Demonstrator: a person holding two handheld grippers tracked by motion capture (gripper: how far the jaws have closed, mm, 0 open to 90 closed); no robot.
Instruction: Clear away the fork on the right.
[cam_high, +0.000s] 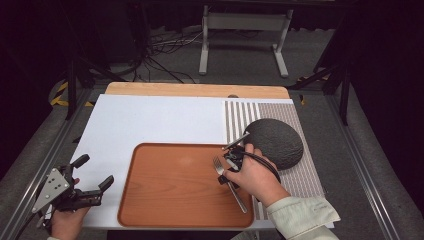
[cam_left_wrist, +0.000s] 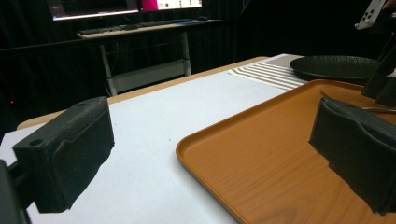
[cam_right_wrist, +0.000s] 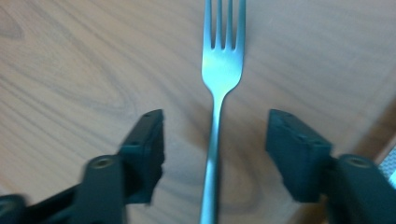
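Note:
A silver fork (cam_high: 231, 186) lies flat on the wooden tray (cam_high: 170, 200), near its right side, tines pointing away from me. My right gripper (cam_high: 229, 167) points down over the fork's neck. In the right gripper view the fork (cam_right_wrist: 223, 70) runs up the middle between the two jaws of the right gripper (cam_right_wrist: 215, 140), which stand apart with a gap on each side of the handle. My left gripper (cam_high: 94, 172) rests low at the table's near left corner, jaws wide apart with nothing between them; the left gripper view looks across the tray (cam_left_wrist: 261, 140).
A dark round plate (cam_high: 275, 142) sits on a striped placemat (cam_high: 300, 175) right of the tray, close behind my right hand. A white mat (cam_high: 150, 120) covers the table's left and middle. Desk legs and cables stand beyond the far edge.

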